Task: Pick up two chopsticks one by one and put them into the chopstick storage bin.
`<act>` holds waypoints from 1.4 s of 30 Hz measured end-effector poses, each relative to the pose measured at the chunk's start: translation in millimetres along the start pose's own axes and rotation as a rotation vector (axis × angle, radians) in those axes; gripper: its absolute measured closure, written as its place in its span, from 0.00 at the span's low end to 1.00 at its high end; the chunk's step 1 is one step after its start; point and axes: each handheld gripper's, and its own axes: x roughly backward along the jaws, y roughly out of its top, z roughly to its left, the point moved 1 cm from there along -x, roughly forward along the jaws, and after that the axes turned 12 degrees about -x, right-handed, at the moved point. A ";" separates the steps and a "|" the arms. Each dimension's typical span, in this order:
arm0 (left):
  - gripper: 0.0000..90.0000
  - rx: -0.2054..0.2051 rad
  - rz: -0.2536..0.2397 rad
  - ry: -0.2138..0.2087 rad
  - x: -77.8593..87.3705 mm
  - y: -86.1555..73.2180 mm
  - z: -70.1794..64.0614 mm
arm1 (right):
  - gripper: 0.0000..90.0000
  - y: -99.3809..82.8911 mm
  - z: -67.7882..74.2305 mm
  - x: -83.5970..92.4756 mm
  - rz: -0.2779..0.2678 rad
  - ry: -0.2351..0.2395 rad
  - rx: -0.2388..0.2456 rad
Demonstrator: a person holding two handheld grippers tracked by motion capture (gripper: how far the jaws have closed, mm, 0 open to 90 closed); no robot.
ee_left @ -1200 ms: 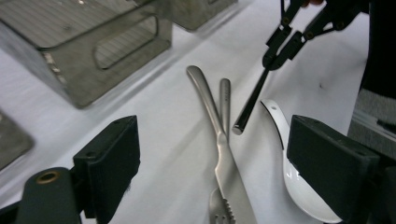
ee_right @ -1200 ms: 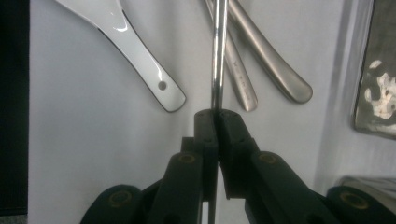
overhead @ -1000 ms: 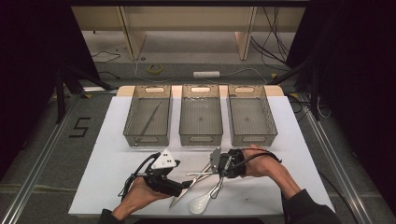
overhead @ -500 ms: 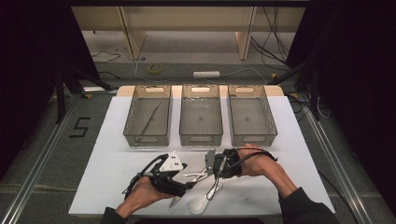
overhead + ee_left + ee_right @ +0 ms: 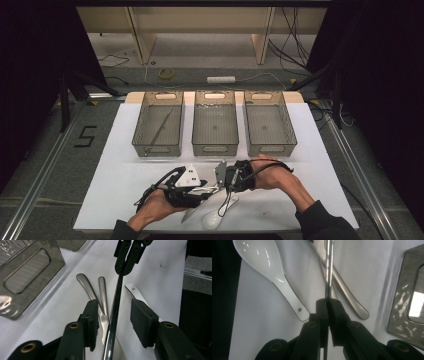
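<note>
My right gripper [image 5: 327, 305] is shut on one end of a thin metal chopstick [image 5: 328, 267], holding it just above the table. In the left gripper view the same chopstick [image 5: 115, 307] runs between the pads [image 5: 142, 322] of my left gripper [image 5: 114, 313] up to the right gripper [image 5: 126, 257]. The left jaws have just been closing around it, and a gap still shows on both sides. In the high view the left gripper [image 5: 202, 189] and right gripper [image 5: 221, 181] meet near the table's front edge.
A white ceramic spoon [image 5: 268, 270] and two metal cutlery handles [image 5: 92, 291] lie on the white table [image 5: 125, 175] beneath the grippers. Three clear bins stand behind: left [image 5: 157, 145] with a thin stick, middle [image 5: 215, 146], right [image 5: 271, 145].
My left gripper has edged slightly to the right, closer to the right gripper. The right hand has hardly moved.
</note>
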 end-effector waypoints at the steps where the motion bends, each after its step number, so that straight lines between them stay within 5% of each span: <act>1: 0.67 -0.003 0.003 -0.004 -0.5 0.1 -0.2 | 0.97 0.6 0.0 0.0 0.001 -0.002 0.004; 12: 0.84 -0.046 0.021 -0.017 -2.3 0.8 -2.7 | 0.96 2.6 2.6 0.2 0.002 0.015 0.014; 17: 0.91 -0.072 0.026 -0.061 -2.0 0.7 -3.8 | 0.96 3.1 5.0 -0.3 0.010 0.021 0.027; 23: 0.92 -0.044 -0.011 -0.070 3.0 2.4 -1.2 | 0.90 -0.6 -0.2 3.6 -0.019 0.040 -0.009; 31: 0.93 0.018 -0.013 0.002 12.1 -3.5 12.0 | 0.56 -15.6 -9.1 16.2 -0.205 0.011 -0.217; 38: 0.93 0.089 -0.026 0.055 21.3 -10.0 24.6 | 0.42 -29.7 -5.8 24.6 -0.418 -0.046 -0.385; 42: 0.93 0.138 -0.051 0.082 27.9 -14.0 31.4 | 0.39 -40.3 -0.3 28.9 -0.586 -0.068 -0.490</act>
